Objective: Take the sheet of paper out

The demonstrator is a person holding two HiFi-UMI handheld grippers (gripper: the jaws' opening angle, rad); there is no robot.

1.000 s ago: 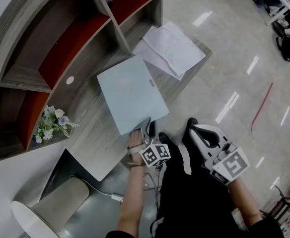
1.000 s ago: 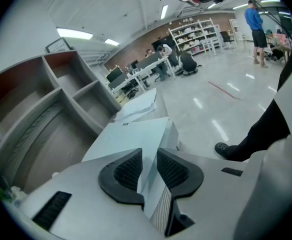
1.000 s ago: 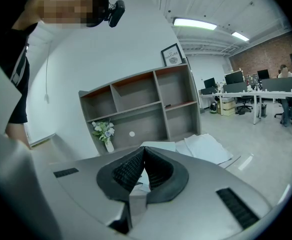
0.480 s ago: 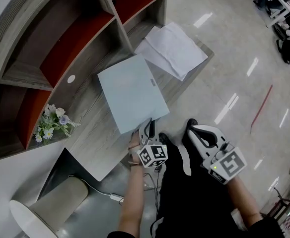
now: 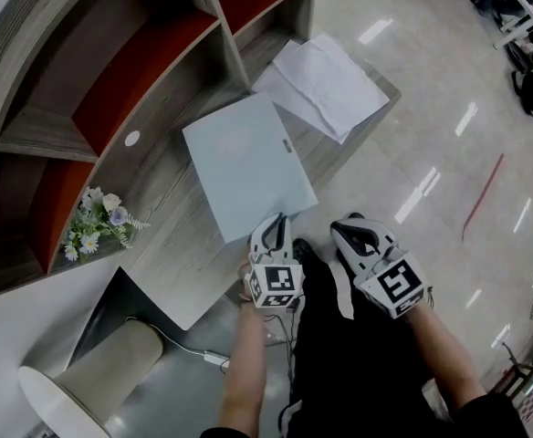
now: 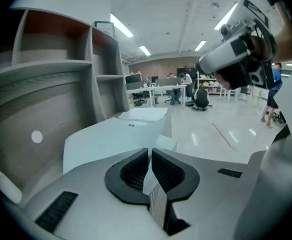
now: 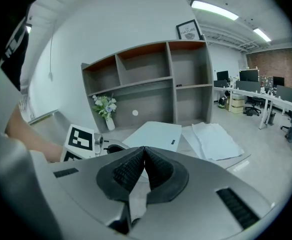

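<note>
A pale blue folder (image 5: 248, 167) lies flat on the wooden desk (image 5: 180, 254), and in the left gripper view it (image 6: 111, 139) stretches away from the jaws. My left gripper (image 5: 273, 226) is at the folder's near corner. Its jaws (image 6: 150, 151) are closing, and a thin pale edge of that corner sits between the pads. My right gripper (image 5: 347, 229) hangs just off the desk's front edge, to the right of the left one. It (image 7: 144, 151) is shut with nothing between the pads.
Loose white sheets (image 5: 326, 85) lie at the desk's far right end. A shelf unit with red-backed compartments (image 5: 111, 71) rises behind the desk. A small vase of flowers (image 5: 98, 226) stands at the left. A pale round stool (image 5: 93, 381) sits below, shiny floor at right.
The left gripper has rolled and its jaws have closed at the folder's near corner. The right gripper has dropped and come nearer the desk edge and the left gripper.
</note>
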